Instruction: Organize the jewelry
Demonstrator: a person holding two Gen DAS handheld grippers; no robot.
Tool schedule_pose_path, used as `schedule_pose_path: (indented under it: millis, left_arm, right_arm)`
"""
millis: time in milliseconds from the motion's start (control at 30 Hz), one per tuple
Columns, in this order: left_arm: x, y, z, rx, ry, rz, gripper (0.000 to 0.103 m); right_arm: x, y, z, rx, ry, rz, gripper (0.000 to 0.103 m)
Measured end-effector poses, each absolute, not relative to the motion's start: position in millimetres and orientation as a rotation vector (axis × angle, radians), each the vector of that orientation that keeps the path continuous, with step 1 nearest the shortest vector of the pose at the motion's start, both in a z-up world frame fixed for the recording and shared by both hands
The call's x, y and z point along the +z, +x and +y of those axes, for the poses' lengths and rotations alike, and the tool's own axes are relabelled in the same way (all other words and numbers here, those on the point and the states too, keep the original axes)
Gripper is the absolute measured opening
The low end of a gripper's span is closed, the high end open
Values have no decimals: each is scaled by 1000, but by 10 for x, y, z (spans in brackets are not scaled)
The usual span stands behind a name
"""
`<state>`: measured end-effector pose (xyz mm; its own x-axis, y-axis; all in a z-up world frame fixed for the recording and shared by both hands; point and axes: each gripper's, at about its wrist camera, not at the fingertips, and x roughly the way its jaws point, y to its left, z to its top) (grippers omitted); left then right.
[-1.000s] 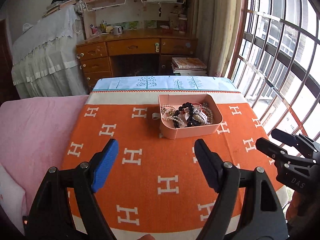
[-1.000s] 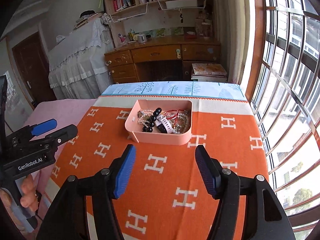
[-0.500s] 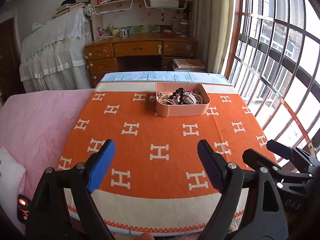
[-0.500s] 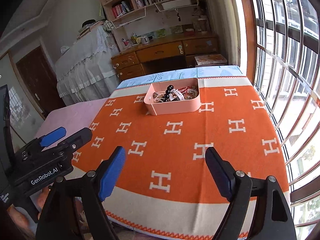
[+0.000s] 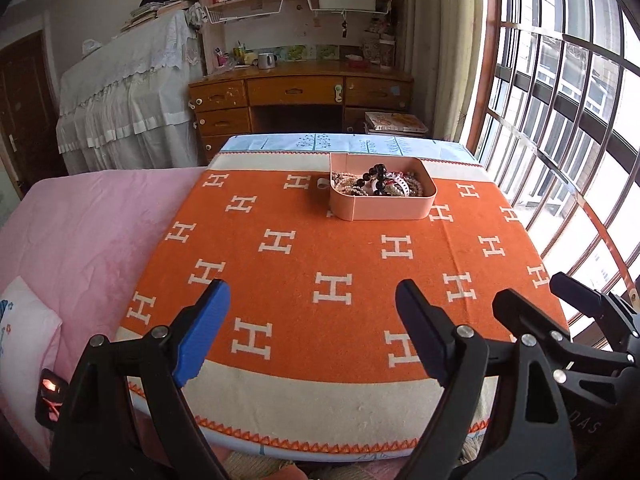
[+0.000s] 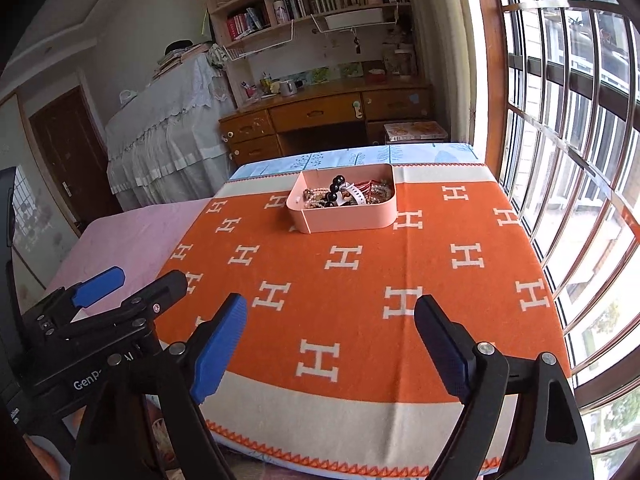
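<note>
A pink open box [image 5: 382, 208] [image 6: 348, 220] stands on the far part of an orange blanket [image 5: 320, 248] with white H marks. It holds a tangle of jewelry [image 5: 378, 184] [image 6: 344, 194]: black beads, pearl strands, a white band. A small white piece [image 5: 321, 183] lies just left of the box. My left gripper [image 5: 311, 292] [image 6: 148, 276] hovers open over the blanket's near edge, nothing between its blue pads. My right gripper [image 6: 331, 304] [image 5: 528, 288] hangs beside it on the right, its jaws opening and empty. Both are well short of the box.
The blanket covers a table whose near edge lies just under the grippers. A pink sheet [image 5: 92, 232] spreads to the left. Barred windows [image 5: 560, 120] run along the right. A wooden desk [image 5: 300, 92] and bookshelves stand behind the table.
Both grippers have drawn back from the pink box toward the blanket's near edge, so the box sits farther off. The right jaws have spread wider; the left slightly.
</note>
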<state>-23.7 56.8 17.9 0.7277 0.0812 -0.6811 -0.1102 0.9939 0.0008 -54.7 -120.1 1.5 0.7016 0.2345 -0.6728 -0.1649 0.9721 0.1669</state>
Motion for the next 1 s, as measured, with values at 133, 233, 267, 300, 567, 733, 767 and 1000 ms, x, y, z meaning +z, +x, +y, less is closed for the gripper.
schedule_pose_path:
  millis: [133, 233, 267, 300, 567, 733, 767, 1000]
  left_arm:
    - [169, -208, 581, 107, -40, 750, 83]
    - [163, -202, 593, 109, -38, 743, 83]
    - [158, -197, 592, 110, -35, 740, 83]
    - [154, -190, 594, 111, -33, 739, 83]
    - [127, -162, 580, 113, -32, 745, 83]
    - [97, -147, 589, 111, -33, 749, 83]
    - [87, -147, 591, 111, -33, 750, 83]
    - [71, -140, 589, 112, -32, 753, 83]
  right_arm:
    - [-6, -518, -1192, 215, 89, 761, 87]
    - [-5, -512, -1198, 211, 84, 751, 87]
    - [-5, -509, -1202, 209, 83, 748, 87]
    - [-7, -507, -1201, 207, 81, 744, 87]
    - [-25, -481, -1209, 207, 82, 747, 87]
    - [-63, -452, -1228, 211, 89, 756, 87]
    - [-61, -452, -1228, 211, 89, 755, 87]
    - [-71, -441, -1231, 214, 92, 759, 87]
